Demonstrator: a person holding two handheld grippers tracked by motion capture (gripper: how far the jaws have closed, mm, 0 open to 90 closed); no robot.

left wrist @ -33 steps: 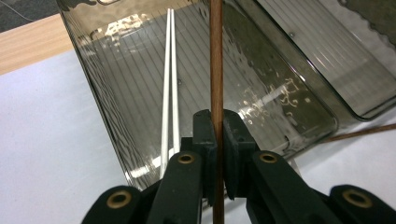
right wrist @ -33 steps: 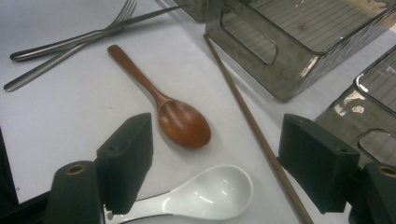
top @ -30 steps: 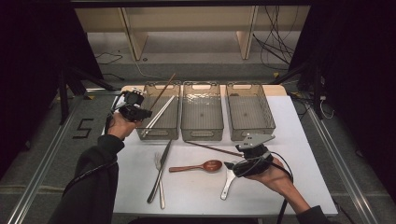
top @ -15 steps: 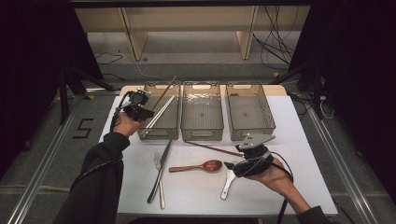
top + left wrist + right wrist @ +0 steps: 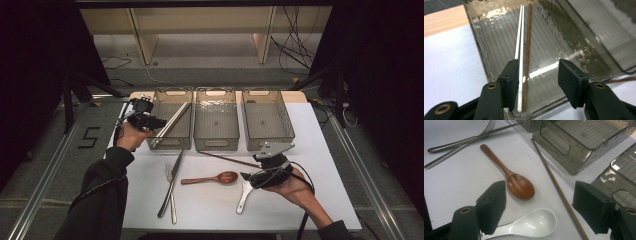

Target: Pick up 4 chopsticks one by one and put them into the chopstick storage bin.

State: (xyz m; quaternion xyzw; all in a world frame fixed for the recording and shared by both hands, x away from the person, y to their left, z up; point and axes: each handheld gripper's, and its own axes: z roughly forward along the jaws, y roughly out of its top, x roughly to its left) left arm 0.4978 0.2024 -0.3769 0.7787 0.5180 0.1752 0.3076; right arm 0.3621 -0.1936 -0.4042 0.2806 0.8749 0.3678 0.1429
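White table with three clear bins in a row. Left gripper sits at the left bin, jaws just opened, chopsticks lying loose inside. Right gripper hovers wide open over a white spoon, gripping nothing.

Bright light from above shines on the white table, the room around is dark, and glare sparkles on the clear bin.
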